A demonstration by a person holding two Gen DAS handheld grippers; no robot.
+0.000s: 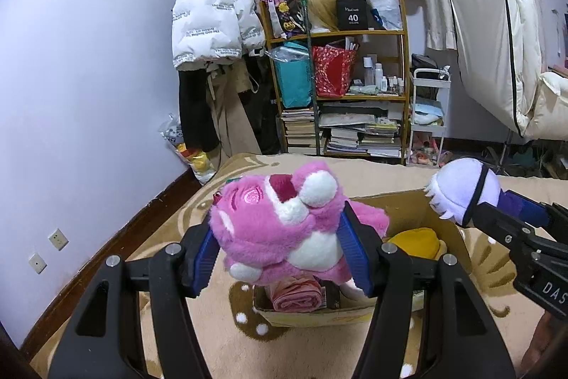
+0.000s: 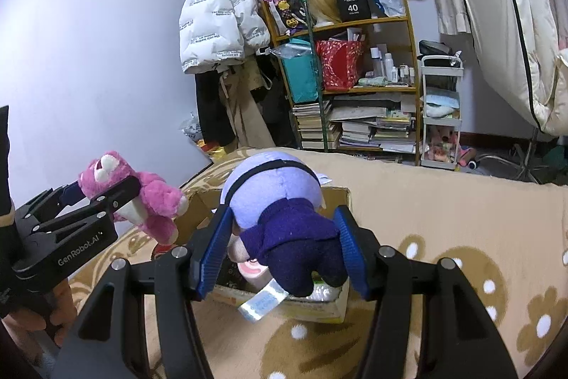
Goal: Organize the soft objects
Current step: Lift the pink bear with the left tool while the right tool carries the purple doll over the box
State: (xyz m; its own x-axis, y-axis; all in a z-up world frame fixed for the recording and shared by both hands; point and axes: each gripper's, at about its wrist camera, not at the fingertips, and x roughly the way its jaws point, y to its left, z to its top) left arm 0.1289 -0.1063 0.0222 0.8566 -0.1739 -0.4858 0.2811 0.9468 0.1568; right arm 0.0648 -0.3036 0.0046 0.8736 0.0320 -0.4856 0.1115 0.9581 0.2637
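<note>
The left claw (image 1: 282,249) pinches the pink bear (image 1: 284,222) between its blue pads (image 1: 206,258), one pad on each flank, jaws about half spread by the plush. The bear hangs face up, snout away from the camera, directly above the box (image 1: 319,311). Below the claw the box shows a rolled pink cloth (image 1: 296,295) at its near wall and a yellow plush (image 1: 415,242) to the right of the right finger.

The right claw (image 2: 282,251) pinches the purple doll (image 2: 280,212) by its dark body, pads (image 2: 213,247) pressing both sides, jaws also about half spread. The doll's pale lilac head points away from the claw, its feet toward the camera, and a white tag (image 2: 262,302) dangles below. It hangs over the near edge of the box (image 2: 312,308).

The two claws sit near each other but apart, each toy clear of the other. The box rim lies just under both loads, on a tan flowered blanket (image 2: 443,219) with open room to the right of the right claw. Beyond the blanket stand a shelf (image 1: 337,34), a white cart (image 1: 427,116) and a white jacket (image 1: 213,9) hung by the wall, all well apart from the claws.

Readable writing: "GenRobot.AI" on the left claw's side in the right view, "DAS" on the right claw in the left view, and "40" on a black box (image 1: 352,13) on the shelf top.
</note>
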